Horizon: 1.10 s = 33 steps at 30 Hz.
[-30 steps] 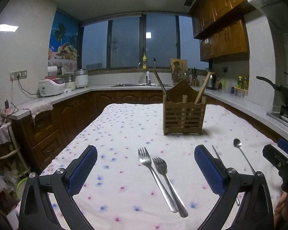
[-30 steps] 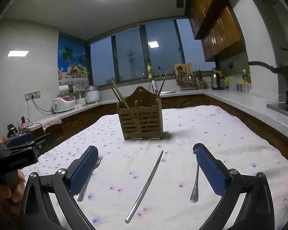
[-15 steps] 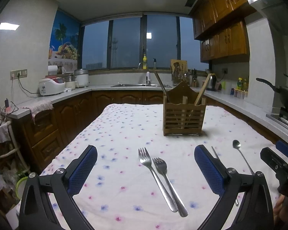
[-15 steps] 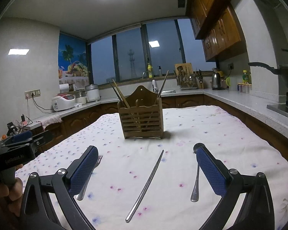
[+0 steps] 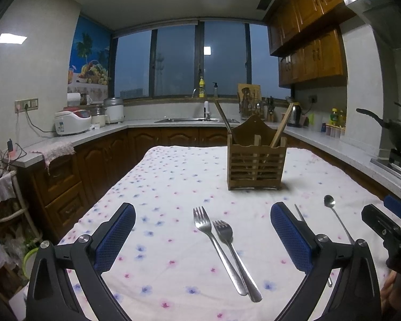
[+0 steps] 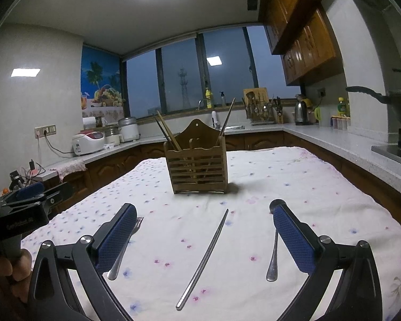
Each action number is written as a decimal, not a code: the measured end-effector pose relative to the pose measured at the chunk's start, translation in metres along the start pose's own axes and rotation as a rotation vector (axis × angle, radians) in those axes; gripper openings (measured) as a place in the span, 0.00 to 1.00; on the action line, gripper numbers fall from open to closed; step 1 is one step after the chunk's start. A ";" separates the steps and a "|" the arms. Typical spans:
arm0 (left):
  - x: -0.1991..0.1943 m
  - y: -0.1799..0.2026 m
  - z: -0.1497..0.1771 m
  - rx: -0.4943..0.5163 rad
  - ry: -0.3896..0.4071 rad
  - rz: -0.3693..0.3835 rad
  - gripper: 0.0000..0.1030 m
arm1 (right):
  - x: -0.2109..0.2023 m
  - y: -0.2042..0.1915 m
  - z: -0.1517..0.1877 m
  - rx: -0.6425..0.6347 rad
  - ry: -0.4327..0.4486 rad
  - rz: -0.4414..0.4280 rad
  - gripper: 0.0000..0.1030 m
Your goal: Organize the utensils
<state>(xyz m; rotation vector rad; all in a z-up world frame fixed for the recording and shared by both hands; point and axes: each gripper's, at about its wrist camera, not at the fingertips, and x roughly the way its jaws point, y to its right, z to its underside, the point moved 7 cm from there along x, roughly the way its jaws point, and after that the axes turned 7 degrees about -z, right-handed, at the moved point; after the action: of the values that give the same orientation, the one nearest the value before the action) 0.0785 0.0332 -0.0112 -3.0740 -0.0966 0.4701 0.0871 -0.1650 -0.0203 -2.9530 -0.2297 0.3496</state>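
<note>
A slatted wooden utensil holder (image 5: 256,165) with chopsticks leaning in it stands mid-table; it also shows in the right wrist view (image 6: 197,170). Two steel forks (image 5: 224,246) lie side by side between the fingers of my open, empty left gripper (image 5: 203,230). A long spoon (image 5: 336,219) and a metal chopstick (image 5: 299,212) lie to their right. My right gripper (image 6: 201,232) is open and empty above a single metal chopstick (image 6: 204,256). The spoon (image 6: 273,256) lies by its right finger, and a fork (image 6: 121,251) lies behind its left finger.
The table has a white floral cloth (image 5: 173,187). Kitchen counters with a rice cooker (image 5: 70,121), sink (image 5: 197,119) and a wok on the stove (image 5: 395,133) surround it. The other gripper shows at each view's edge, right (image 5: 387,227) and left (image 6: 26,200).
Both grippers have barely shifted; the views sit slightly lower and nearer the table. The utensils have not moved.
</note>
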 end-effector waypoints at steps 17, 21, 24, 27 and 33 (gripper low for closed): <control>0.000 0.001 0.001 0.003 0.001 0.000 0.99 | -0.001 0.001 0.000 0.001 0.001 -0.001 1.00; 0.000 0.001 0.002 0.003 0.004 0.004 0.99 | 0.000 0.001 0.000 0.000 0.000 -0.001 1.00; 0.001 0.001 0.002 0.002 0.002 0.005 0.99 | 0.000 0.001 0.000 0.001 -0.002 0.000 1.00; 0.001 0.001 0.002 0.000 0.001 0.006 0.99 | 0.000 0.001 0.000 0.002 0.000 -0.001 1.00; 0.000 0.002 0.003 -0.002 -0.002 0.006 0.99 | 0.000 0.001 -0.001 0.001 0.000 -0.001 1.00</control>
<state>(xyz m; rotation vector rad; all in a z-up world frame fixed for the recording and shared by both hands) 0.0781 0.0317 -0.0144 -3.0768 -0.0878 0.4729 0.0871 -0.1658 -0.0197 -2.9516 -0.2305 0.3499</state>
